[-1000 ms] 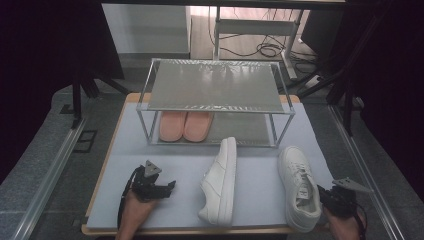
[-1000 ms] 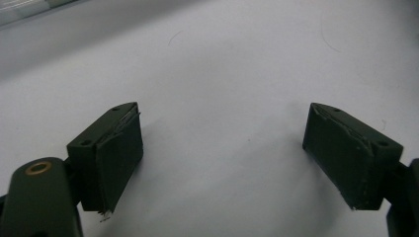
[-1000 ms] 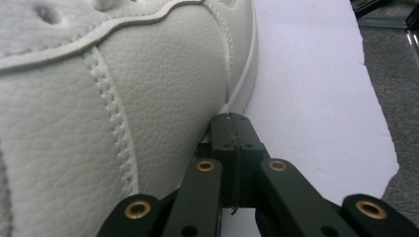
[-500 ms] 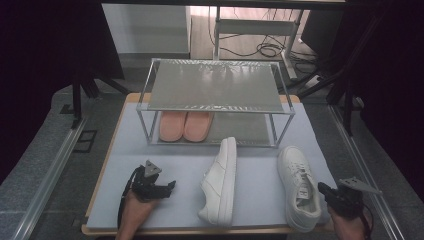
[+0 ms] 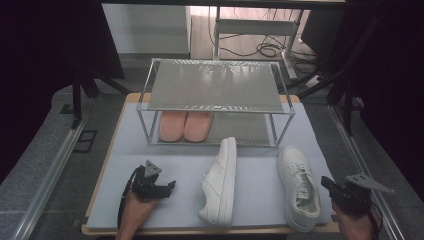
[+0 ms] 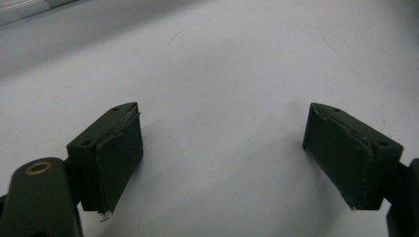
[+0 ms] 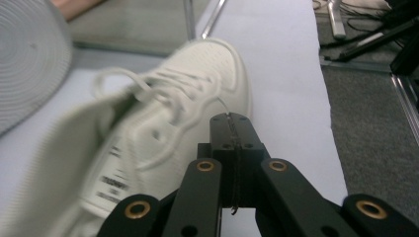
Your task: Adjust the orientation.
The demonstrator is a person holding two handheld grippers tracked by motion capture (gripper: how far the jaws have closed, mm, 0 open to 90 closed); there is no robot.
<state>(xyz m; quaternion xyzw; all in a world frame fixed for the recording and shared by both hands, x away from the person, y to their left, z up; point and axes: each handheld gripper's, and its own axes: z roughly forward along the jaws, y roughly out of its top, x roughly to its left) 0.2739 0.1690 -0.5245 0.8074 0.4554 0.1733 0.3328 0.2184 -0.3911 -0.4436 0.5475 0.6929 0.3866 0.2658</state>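
Two white sneakers lie on the pale mat (image 5: 260, 195). One sneaker (image 5: 220, 182) rests on its side at the centre, and its ribbed sole (image 7: 24, 59) faces my right gripper's camera. The other sneaker (image 5: 299, 187) stands upright to the right, laces up (image 7: 163, 128). My right gripper (image 5: 326, 181) is just off this sneaker's right side near the heel, jaws shut with nothing between them (image 7: 230, 118). My left gripper (image 5: 167, 189) hovers low over bare mat left of the centre sneaker, open and empty (image 6: 222, 148).
A metal two-shelf shoe rack (image 5: 215, 85) stands at the back of the table, with a pair of pink slippers (image 5: 185, 125) on its lower shelf. A rack leg (image 7: 190, 19) rises beyond the upright sneaker. The table edge (image 5: 350, 150) and grey floor lie close on the right.
My right gripper has shifted a little to the right, away from the upright sneaker's heel. The left gripper and both sneakers have stayed put.
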